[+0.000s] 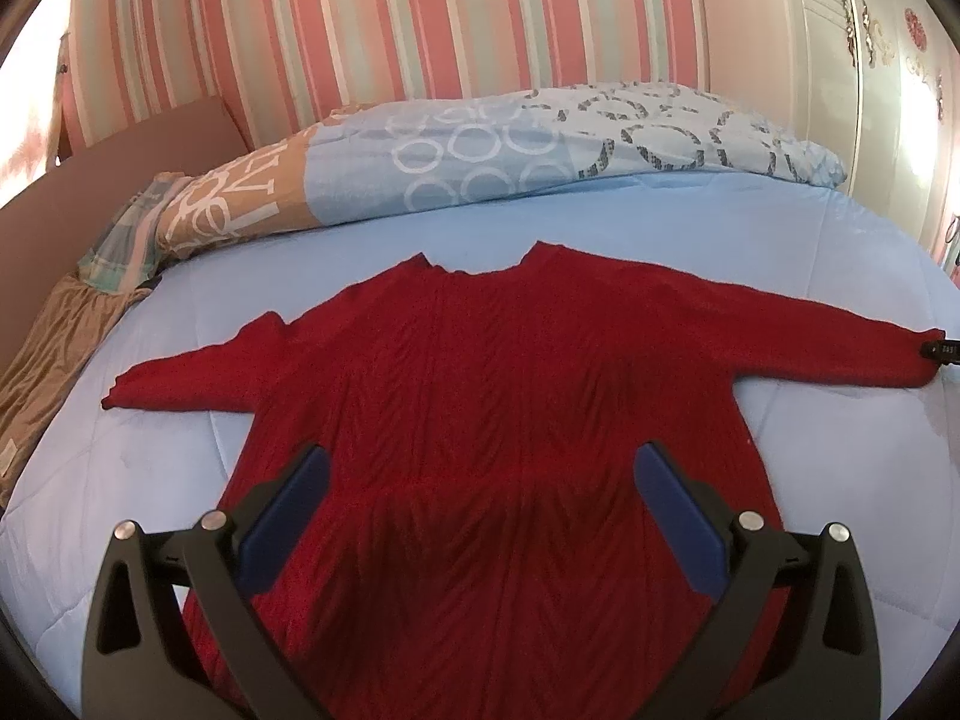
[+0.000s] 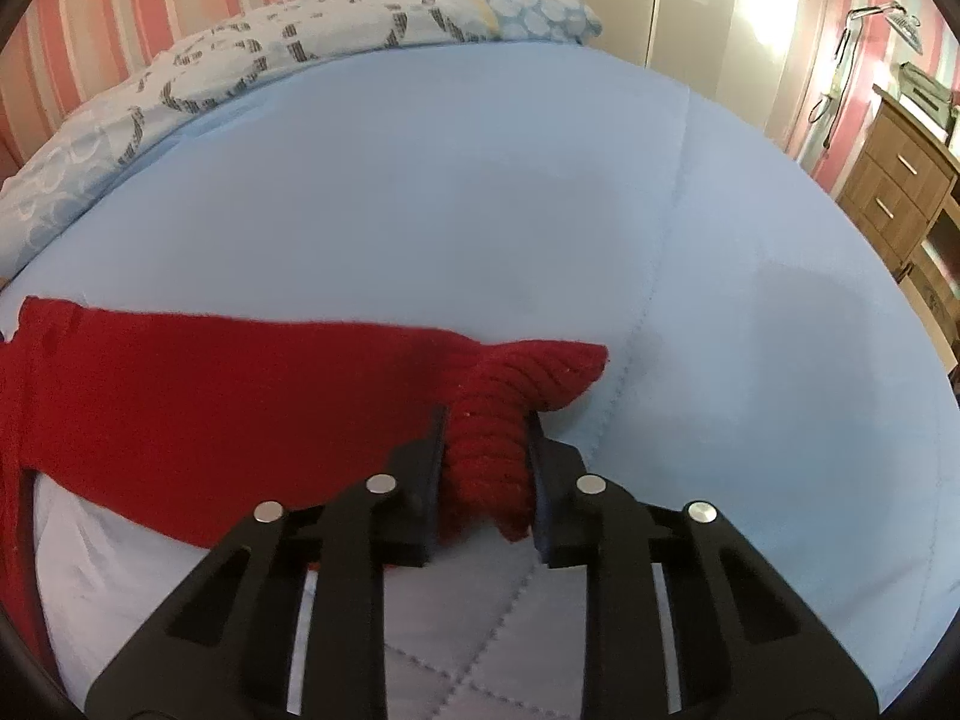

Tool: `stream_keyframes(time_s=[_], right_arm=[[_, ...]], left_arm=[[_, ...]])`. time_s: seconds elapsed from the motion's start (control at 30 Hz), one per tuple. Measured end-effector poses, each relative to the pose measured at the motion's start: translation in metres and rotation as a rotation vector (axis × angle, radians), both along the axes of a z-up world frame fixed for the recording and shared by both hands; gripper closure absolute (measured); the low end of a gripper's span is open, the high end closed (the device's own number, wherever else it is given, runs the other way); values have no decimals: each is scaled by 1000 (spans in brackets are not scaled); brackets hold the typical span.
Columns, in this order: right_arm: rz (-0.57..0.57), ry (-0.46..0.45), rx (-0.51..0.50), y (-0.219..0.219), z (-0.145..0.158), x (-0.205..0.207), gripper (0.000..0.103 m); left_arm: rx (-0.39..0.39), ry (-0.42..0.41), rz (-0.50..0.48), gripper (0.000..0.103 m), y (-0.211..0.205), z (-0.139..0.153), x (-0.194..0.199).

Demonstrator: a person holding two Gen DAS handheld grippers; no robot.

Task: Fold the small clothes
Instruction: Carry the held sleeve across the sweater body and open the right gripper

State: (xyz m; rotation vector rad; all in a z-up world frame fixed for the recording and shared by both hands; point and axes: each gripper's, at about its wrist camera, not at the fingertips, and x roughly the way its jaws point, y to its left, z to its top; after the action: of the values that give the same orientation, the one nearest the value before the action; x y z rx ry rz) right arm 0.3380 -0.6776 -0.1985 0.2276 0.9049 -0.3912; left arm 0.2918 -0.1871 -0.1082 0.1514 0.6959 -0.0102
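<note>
The red sweater (image 1: 480, 372) lies spread flat on the blue bedcover (image 2: 420, 210), sleeves out to both sides, ready for folding. The right gripper (image 2: 487, 468) has its jaws nearly closed, pinching the bunched cuff (image 2: 486, 462) of one sleeve, probably to carry it across the body. The left gripper (image 1: 480, 492) hovers wide open and empty, with the sweater's lower body directly beneath and ahead of it.
</note>
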Motion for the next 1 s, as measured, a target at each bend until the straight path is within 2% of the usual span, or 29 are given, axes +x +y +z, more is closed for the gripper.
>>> stream_keyframes(time_s=[0.23,0.4,0.53,0.7,0.83,1.0], right_arm=[[20,-93,-14,22,36,4,84],[95,-141,-53,71,71,24,85],[152,-175,-84,126,96,47,85],[231,-198,-55,206,110,82,85],[301,-206,-28,272,113,106,85],[417,-190,-5,366,98,144,85]], left_arm=[[-2,-32,-26,1,-3,12,20],[-2,-73,-24,1,5,29,30],[9,-82,3,1,22,38,44],[7,-87,56,1,59,45,64],[26,-97,92,1,95,47,76],[42,-79,140,2,139,43,87]])
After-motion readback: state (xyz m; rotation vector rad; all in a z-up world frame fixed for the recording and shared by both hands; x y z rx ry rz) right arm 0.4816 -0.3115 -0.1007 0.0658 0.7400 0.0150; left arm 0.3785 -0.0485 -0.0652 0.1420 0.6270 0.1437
